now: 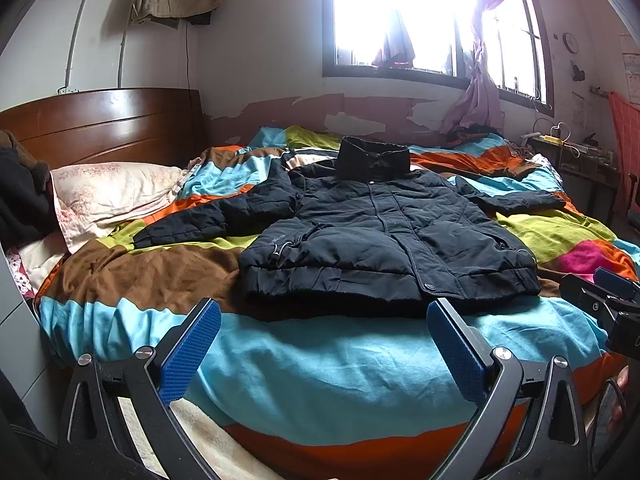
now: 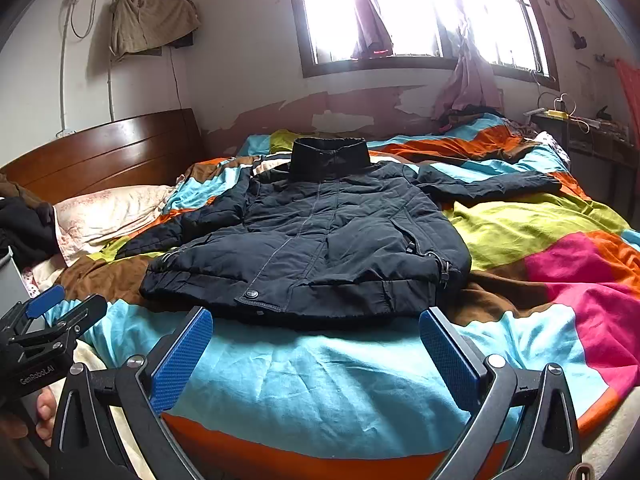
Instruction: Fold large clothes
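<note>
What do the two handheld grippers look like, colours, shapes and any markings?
Both look alike. The left gripper and the right gripper each have black angular metal jaws, lined on the inside with blue textured pads and joined by round silver bolts. White lettering reading GenRobot.AI marks the left gripper's black body, seen from the right wrist camera.

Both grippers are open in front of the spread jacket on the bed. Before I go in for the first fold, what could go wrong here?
The jacket is thick and padded, so one pinch may catch only the outer layer and the fold may spring back. It lies on a rumpled quilt; a low grab at the hem could pick up quilt too. The left gripper and right gripper sit close side by side and might collide when they reach for the sleeves.
</note>
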